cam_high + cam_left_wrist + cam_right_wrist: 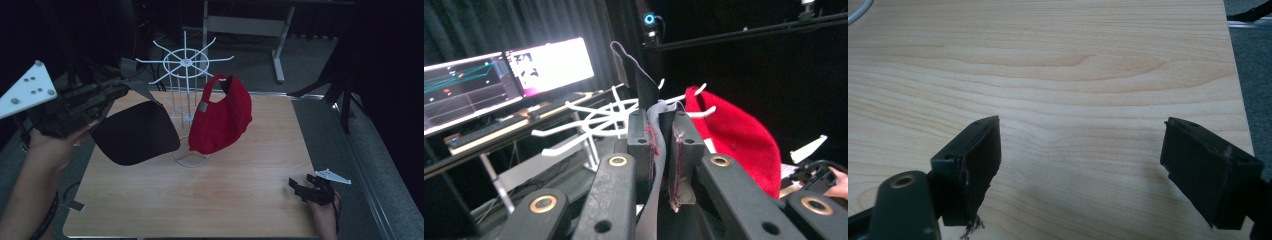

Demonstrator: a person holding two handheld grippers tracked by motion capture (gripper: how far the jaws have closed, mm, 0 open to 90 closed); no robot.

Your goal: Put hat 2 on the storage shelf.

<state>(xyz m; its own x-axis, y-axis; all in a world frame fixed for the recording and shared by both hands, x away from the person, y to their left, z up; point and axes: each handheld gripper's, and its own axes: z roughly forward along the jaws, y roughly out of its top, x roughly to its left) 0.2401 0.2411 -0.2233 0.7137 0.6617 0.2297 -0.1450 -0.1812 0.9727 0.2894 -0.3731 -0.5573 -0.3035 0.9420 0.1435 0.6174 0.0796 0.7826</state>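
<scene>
Left gripper (117, 90): raised over the table's far-left corner, its jaws pinching the grey strap (655, 150) of a dark cap (135, 132); in the left gripper view the strap is running up between both pads.
Dark cap: hanging in the air from that grip, left of the rack and above the wooden table (200, 200).
White wire rack (185, 65): standing at the table's far middle on a ring base, its spokes spreading out at the top.
Red cap (222, 120): hanging on the rack's right side, just beside the dark cap.
Right gripper (1080, 165): sitting low at the table's near-right corner, its jaws standing wide apart over bare wood, holding nothing.
Monitors (504, 80): glowing beyond the rack in the left gripper view.
</scene>
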